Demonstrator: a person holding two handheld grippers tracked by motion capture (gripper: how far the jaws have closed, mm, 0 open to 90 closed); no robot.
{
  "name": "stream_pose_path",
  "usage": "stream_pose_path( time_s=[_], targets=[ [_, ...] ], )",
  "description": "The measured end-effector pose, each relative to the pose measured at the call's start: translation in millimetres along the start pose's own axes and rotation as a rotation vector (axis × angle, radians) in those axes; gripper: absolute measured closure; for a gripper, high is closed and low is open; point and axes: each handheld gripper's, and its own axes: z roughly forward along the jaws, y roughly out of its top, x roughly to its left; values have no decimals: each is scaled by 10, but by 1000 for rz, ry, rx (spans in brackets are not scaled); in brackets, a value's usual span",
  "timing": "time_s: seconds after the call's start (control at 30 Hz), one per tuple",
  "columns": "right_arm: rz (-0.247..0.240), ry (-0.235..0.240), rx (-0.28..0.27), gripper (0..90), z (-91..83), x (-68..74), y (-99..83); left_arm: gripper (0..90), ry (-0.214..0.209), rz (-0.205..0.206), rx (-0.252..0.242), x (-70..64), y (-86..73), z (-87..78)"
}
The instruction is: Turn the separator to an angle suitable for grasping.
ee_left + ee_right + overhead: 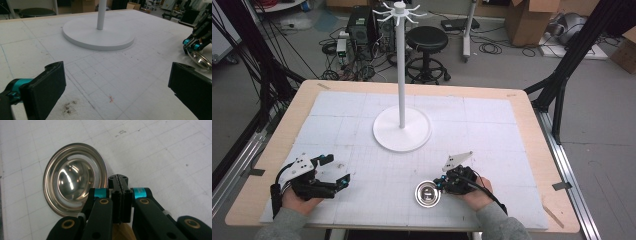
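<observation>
The metal dish (428,194) lay flat on the white mat (492,135), near the front edge and just left of the right gripper (443,183). In the right gripper view the dish (75,178) showed a polished bowl, a broad flat rim and a curved slot cut through that rim. The right gripper (119,182) had its jaws pressed together with no gap between the pads. The tips sat just beside the dish rim, at its near right edge. Whether they touched the rim could not be told; nothing was seen pinched between them. In my judgement the closed tips were placed there to nudge or steady the dish, or ahead of opening to take the rim.

The left gripper (334,170) rested low over the mat at the front left, well apart from the dish, its jaws spread wide and empty. It appeared parked clear of the work.

The white stand (401,65) stood upright on its round base at mid-table, its hooked top bare. The slot in the rim suggested the dish was meant to hang there.
</observation>
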Motion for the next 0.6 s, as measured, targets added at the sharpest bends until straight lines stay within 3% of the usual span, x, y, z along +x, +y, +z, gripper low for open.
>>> stream_pose_path(
  time_s=[0.17, 0.23, 0.33, 0.6],
  targets=[
    [-12, -15, -15, 900, -22, 27, 20, 18, -2, 1, -5, -7, 7, 1],
    [-24, -21, -55, 900, -93, 43, 39, 18, -3, -1, -5, -1, 6, 6],
    [-25, -31, -67, 900, -148, 40, 27, 18, -1, -2, -7, 5, 6, 9],
    [37, -42, -117, 900, -399, -39, -199, 18, -4, -3, -13, 4, 14, 25]
  ],
)
